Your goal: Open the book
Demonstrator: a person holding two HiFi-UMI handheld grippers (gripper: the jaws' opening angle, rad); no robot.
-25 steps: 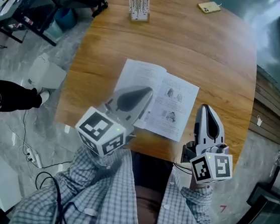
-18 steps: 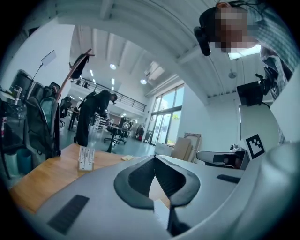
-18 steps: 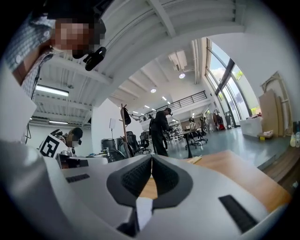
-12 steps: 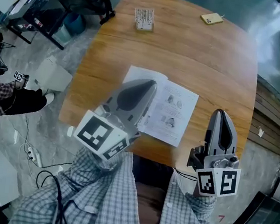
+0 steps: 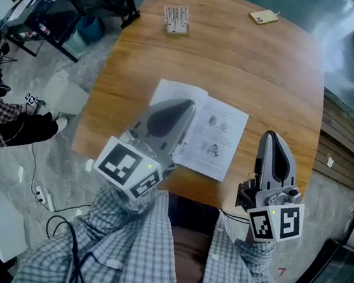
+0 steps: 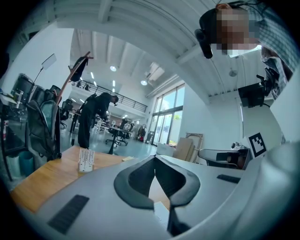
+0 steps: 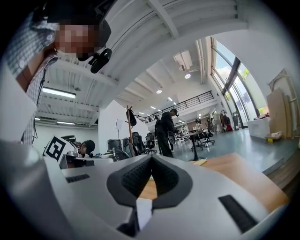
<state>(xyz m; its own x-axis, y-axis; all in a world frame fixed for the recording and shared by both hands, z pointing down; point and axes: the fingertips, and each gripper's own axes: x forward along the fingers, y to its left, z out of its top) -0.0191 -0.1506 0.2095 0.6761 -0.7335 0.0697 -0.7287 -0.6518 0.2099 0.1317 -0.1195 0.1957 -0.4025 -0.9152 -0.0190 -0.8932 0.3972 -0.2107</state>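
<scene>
Wooden tabletop [image 5: 238, 62] fills the middle of your head view, with grey floor [image 5: 51, 122] around it. The book [image 5: 214, 139] lies open and flat, pages up, on the part of the table nearest you, printed text and small pictures showing on its right page. Your left gripper [image 5: 189, 106] hangs over the book's left page and covers much of it; its jaws are clenched tip to tip with nothing between them. Your right gripper [image 5: 270, 136] sits just beyond the book's right edge, clear of the pages, over the table's near rim; its jaws are also pressed together and empty. Both tools point away from you, past the book. Well beyond the book's far edge stands a small card stand [image 5: 176, 17], and further off to the right lies a flat yellow item [image 5: 263, 16]. Off to the book's left, away from the table, a person [image 5: 12, 127] sits on the floor side.
</scene>
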